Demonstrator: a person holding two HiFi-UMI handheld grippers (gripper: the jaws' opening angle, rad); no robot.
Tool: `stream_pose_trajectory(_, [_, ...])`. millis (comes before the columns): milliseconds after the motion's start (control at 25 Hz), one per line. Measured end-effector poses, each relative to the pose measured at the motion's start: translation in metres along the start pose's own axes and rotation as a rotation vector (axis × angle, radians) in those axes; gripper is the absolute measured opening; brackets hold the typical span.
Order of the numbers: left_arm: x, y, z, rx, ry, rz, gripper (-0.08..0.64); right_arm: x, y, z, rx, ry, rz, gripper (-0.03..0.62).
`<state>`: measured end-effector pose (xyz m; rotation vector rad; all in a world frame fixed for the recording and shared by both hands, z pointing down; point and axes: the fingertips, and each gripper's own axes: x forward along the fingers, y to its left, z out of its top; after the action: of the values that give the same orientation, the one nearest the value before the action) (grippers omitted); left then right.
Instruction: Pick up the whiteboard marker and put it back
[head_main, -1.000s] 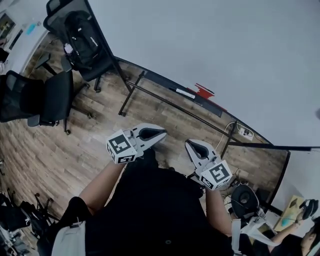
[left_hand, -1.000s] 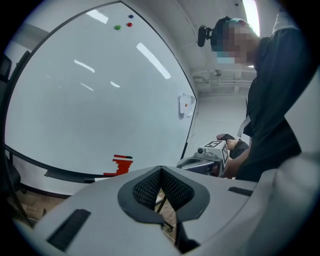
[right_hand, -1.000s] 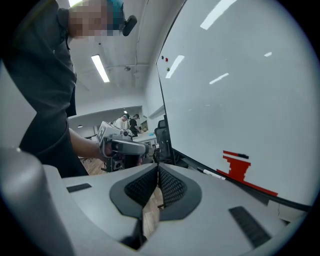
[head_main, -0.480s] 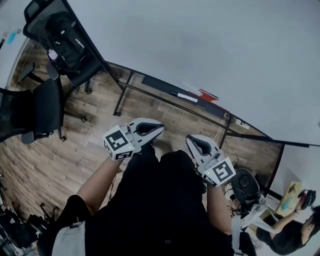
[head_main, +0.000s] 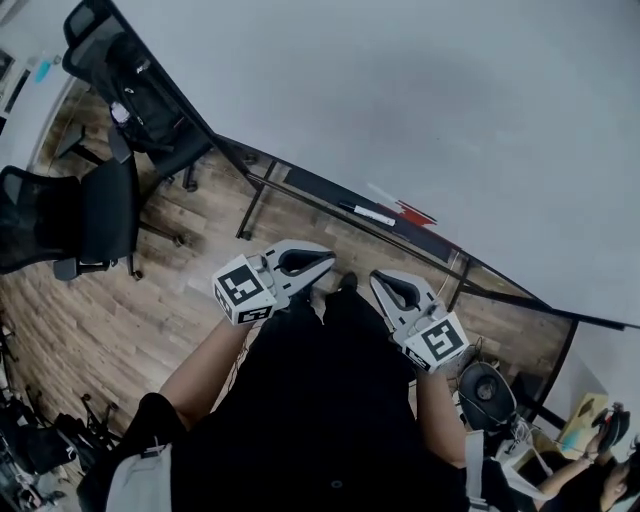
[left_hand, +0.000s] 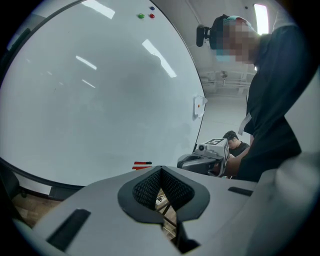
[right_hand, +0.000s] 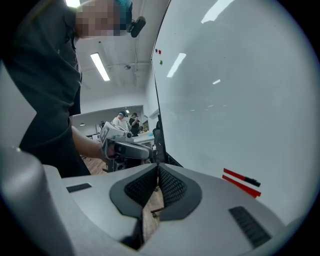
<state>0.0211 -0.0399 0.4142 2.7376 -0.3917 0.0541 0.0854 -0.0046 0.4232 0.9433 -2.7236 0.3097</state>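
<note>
Well ahead of left claw (head_main: 330, 262) and right claw (head_main: 374, 281) lies the whiteboard marker (head_main: 368, 213).

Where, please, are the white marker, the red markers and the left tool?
white marker (head_main: 368, 213), head view, middle of its barrel.
red markers (right_hand: 237, 176), right gripper view, upper marker's barrel.
left tool (head_main: 326, 262), head view, between its fingertips.

The whiteboard marker (head_main: 371, 213) is too small for detail, and the whiteboard (head_main: 420, 100) runs off the top edge.

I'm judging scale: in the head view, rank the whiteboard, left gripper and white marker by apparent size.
1. whiteboard
2. left gripper, though nearness to the camera inflates it
3. white marker, smallest
</note>
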Motion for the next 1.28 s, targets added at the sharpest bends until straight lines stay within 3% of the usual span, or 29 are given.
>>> stream_pose_trajectory(400, [0.045,0.008,0.007,0.031,0.003,0.107,0.009,0.000,-0.040,0.004,-0.107,0.001,0.130,0.018])
stream_pose_trajectory(640, [0.043,0.026,0.003,0.016,-0.010,0.165,0.011,0.010,-0.056,0.002,-0.171,0.023,0.119,0.019])
stream_pose_trajectory(1040, [0.043,0.063,0.012,0.016,-0.008,0.061,0.011,0.046,-0.081,-0.011,-0.221,0.219,-0.012,0.020])
stream_pose_trajectory(1280, [0.041,0.077,0.006,-0.020,-0.009,0.015,0.010,0.068,-0.095,-0.022,-0.246,0.310,-0.050,0.020])
